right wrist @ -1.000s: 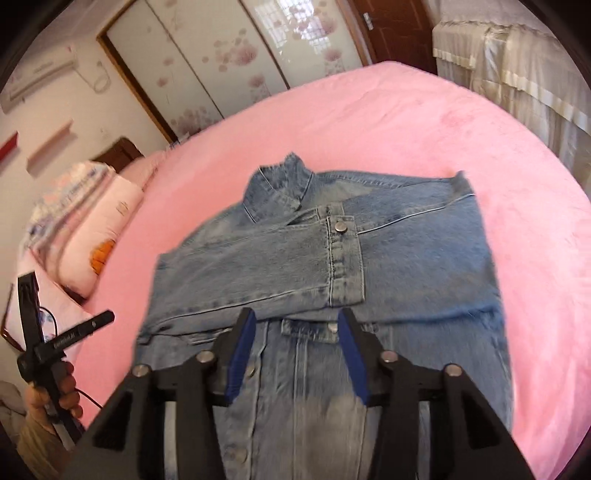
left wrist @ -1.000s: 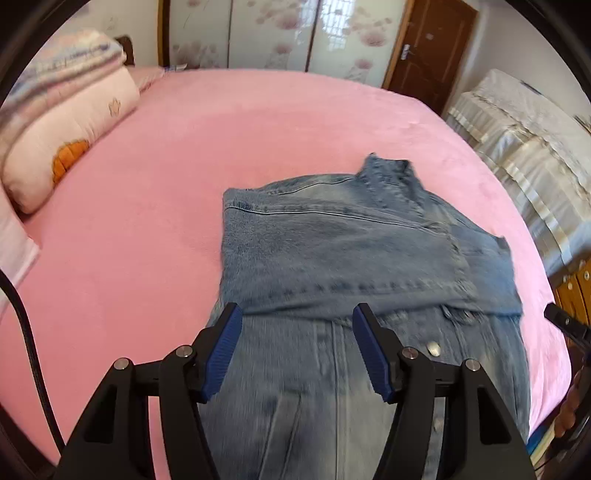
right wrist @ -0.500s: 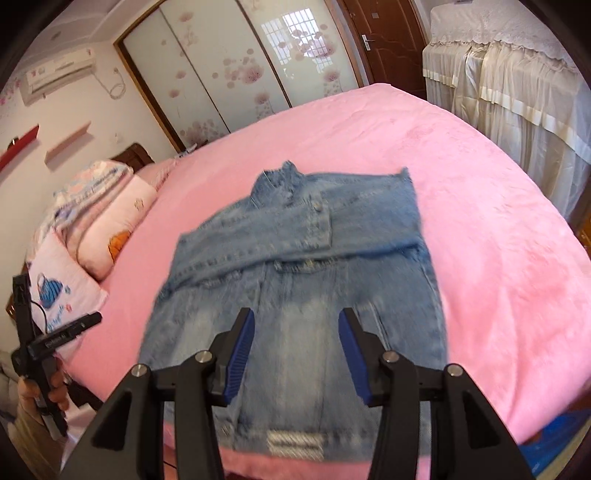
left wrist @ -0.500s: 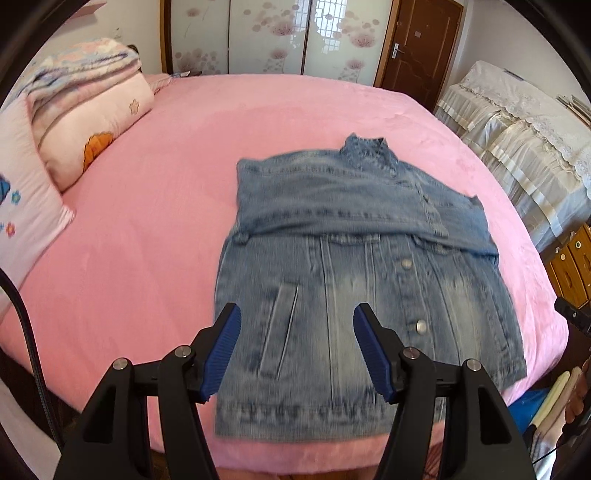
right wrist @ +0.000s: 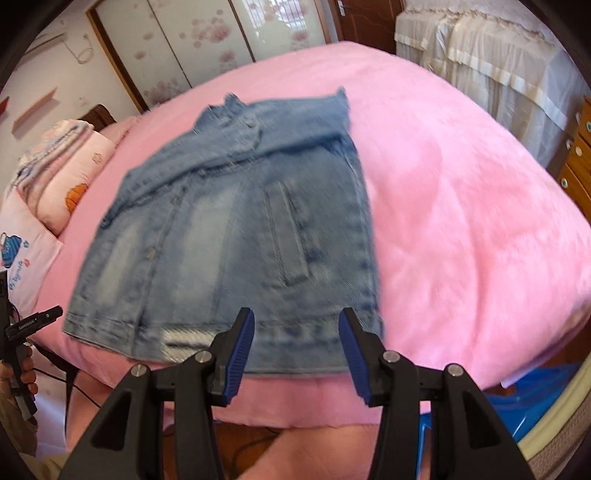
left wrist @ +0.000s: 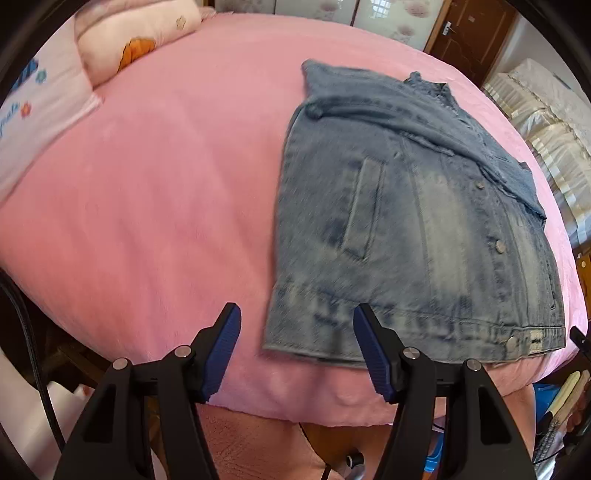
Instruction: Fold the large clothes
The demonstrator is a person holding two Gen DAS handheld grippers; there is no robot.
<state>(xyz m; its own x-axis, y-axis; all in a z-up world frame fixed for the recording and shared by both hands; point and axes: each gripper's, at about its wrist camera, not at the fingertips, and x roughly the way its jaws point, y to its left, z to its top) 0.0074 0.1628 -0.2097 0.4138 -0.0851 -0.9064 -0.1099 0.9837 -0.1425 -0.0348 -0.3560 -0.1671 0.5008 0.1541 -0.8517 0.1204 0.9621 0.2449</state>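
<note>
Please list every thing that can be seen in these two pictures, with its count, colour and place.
denim jacket: one, faded blue, flat on the bed, sleeves folded across the chest
bed cover: one, pink, under the jacket
pillows: two or more, pale pink, at the head of the bed
wardrobe doors: white with pink flowers, behind the bed
door: one, brown, back wall
left tool: open, black with blue pads, above the hem's left corner
right tool: open, above the hem's right part

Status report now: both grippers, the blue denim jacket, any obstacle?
Left gripper open, empty; right gripper open, empty. Blue denim jacket flat on the pink bedspread, sleeves folded across the chest, hem nearest the grippers. Nothing on the jacket.
</note>
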